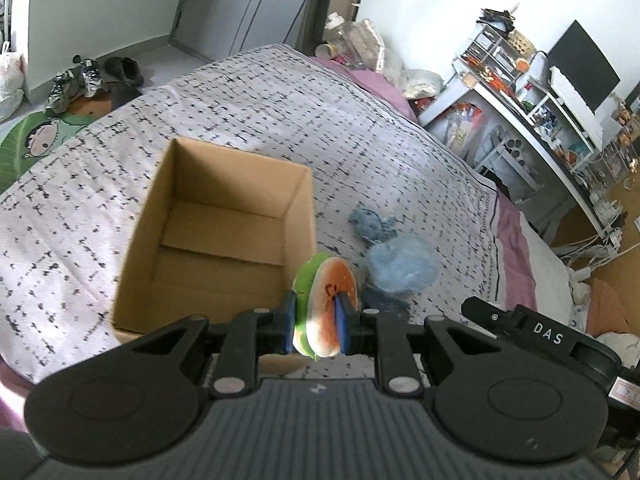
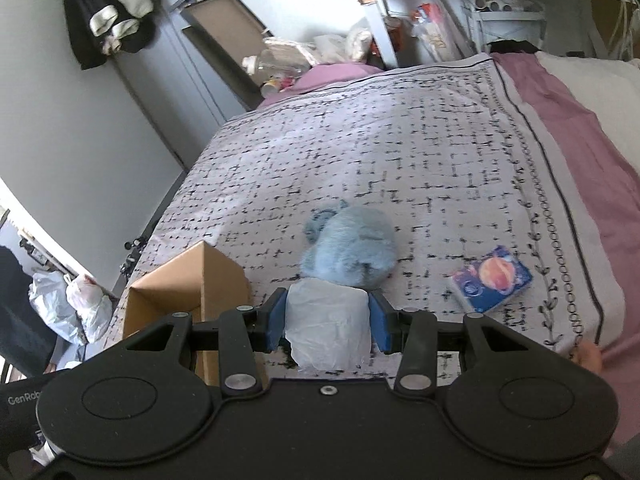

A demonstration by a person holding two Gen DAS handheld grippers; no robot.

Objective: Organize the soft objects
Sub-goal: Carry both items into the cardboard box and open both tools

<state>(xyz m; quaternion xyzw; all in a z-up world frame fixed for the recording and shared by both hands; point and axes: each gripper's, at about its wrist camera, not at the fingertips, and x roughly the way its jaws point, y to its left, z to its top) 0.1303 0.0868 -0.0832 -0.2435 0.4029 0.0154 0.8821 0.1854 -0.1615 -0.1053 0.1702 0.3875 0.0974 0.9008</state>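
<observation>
Two grippers, each gripping something. From your left wrist: left gripper (image 1: 317,326) clamps a watermelon-slice plush (image 1: 325,308) just beside the cardboard box (image 1: 224,240) on the bedspread (image 1: 360,128); a blue plush (image 1: 396,260) lies near the box's right wall. From your right wrist: right gripper (image 2: 329,322) pinches a white tissue pack (image 2: 328,326). Only here shows a blue packet (image 2: 493,279) toward the bedspread's right edge.
</observation>
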